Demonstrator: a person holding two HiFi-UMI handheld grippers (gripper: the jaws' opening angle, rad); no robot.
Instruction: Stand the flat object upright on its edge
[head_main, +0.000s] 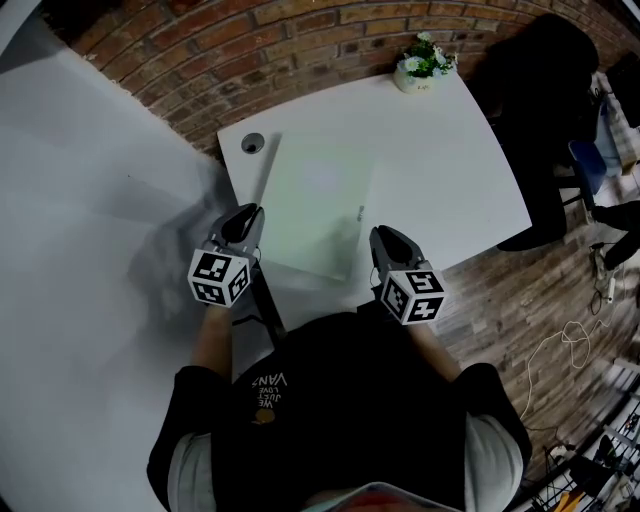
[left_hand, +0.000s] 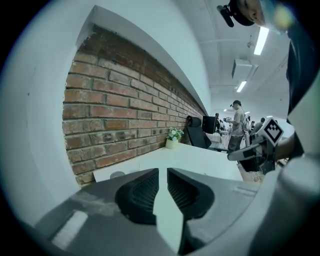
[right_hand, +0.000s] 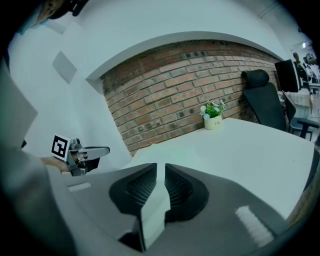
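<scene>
Jaws narrowly parted, both empty | step: approach, left gripper (head_main: 243, 217) and right gripper (head_main: 386, 240) flanking flat board (head_main: 318, 205) by desk's (head_main: 450, 170) near-left corner | next: widen, pinch board's side edges, tip upright

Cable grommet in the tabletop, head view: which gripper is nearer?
Left. The left gripper sits on the near side of the cable grommet; the right gripper is across the flat panel, farther off.
</scene>
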